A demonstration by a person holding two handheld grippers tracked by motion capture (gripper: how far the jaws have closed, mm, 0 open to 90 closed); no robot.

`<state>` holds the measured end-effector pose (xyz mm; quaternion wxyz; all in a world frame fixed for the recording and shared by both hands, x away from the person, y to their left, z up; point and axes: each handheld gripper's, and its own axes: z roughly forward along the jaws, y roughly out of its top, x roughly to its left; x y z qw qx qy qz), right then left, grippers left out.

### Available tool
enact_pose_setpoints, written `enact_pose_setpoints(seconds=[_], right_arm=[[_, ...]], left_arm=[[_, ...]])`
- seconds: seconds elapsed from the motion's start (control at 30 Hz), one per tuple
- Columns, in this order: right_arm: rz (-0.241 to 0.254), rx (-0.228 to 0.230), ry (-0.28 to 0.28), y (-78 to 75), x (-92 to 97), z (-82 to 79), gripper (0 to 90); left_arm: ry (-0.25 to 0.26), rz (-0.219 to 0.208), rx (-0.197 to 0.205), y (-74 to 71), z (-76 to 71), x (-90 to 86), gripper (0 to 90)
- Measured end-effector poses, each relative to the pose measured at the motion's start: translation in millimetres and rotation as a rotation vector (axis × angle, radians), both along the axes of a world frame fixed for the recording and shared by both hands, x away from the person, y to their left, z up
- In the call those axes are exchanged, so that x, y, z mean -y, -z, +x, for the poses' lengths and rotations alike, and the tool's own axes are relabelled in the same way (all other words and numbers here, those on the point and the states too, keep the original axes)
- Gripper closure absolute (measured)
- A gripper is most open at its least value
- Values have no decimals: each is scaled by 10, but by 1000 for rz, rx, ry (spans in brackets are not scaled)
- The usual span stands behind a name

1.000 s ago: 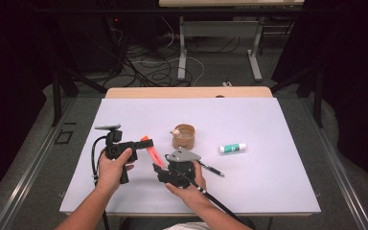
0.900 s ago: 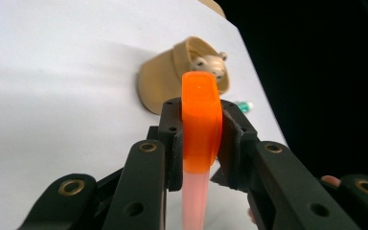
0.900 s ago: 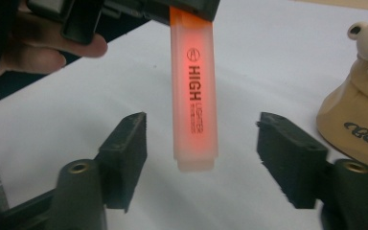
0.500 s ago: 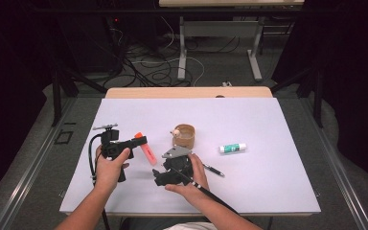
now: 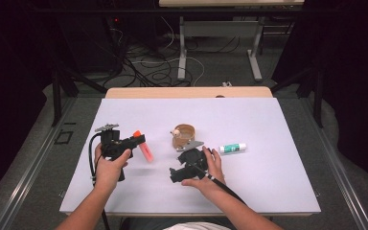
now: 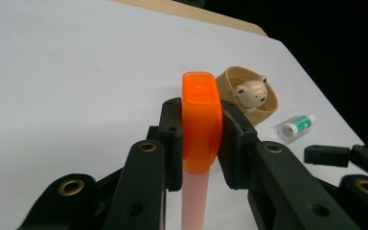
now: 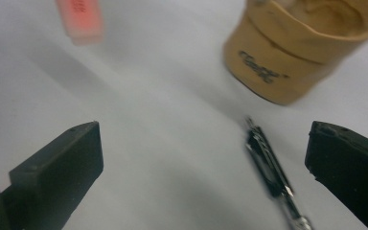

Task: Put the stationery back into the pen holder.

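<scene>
Right gripper (image 5: 178, 168), low at six o'clock on the white table (image 5: 268, 124), has just been opening; its jaws now stand wide apart with nothing between them. It seems to have let go of a thin black pen (image 7: 268, 165), lying beside a tan cup (image 7: 297, 52). Left gripper (image 6: 199, 134), at nine o'clock, stays clamped on an orange highlighter (image 6: 200, 120), held off the table. Judged next: reaching for another item.

We noted the cup (image 5: 184, 135) at frame centre on the table (image 5: 268, 124), a figure (image 6: 250, 94) in it. The tube (image 5: 233, 148) lay right of it, the marker (image 5: 143, 147) left, the pen (image 7: 268, 163) just below the cup.
</scene>
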<state>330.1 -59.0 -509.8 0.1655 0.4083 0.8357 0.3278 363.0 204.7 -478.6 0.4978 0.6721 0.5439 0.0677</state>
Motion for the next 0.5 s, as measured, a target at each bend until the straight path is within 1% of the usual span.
enact_pose_setpoints(seconds=[0.03, 0.07, 0.1, 0.17, 0.2, 0.23, 0.27, 0.3, 0.33, 0.37, 0.4, 0.43, 0.5], right_arm=[[4, 11, 2, 7, 56, 23, 0], [4, 5, 34, -1, 176, 42, 0], [4, 5, 34, -1, 176, 42, 0], [16, -4, 62, -7, 297, 59, 0], [13, -14, 86, -25, 434, 81, 0], [13, -14, 86, -25, 434, 81, 0], [24, -16, 100, -32, 498, 91, 0], [14, -32, 111, -59, 570, 99, 0], [28, -31, 126, -72, 630, 105, 0], [42, -21, 142, -78, 685, 112, 0], [40, -20, 150, -93, 746, 117, 0], [41, -19, 162, -107, 802, 119, 0], [39, -18, 180, -124, 908, 119, 0]], left_arm=[[4, 33, 12, -14, -7, -2, 742], [1, 39, 22, -17, -12, 8, 742], [-1, 48, 31, -23, -13, 19, 742], [7, 59, 36, -40, -15, 27, 742], [7, 64, 47, -45, -12, 29, 742], [16, 70, 50, -55, -9, 27, 742], [14, 64, 62, -57, -3, 35, 742], [22, 68, 66, -71, 2, 31, 741], [18, 67, 77, -77, 10, 43, 741], [27, 70, 70, -91, 20, 41, 741], [25, 60, 78, -94, 35, 51, 741], [37, 59, 71, -112, 45, 56, 741], [37, 64, 82, -142, 66, 86, 741]])
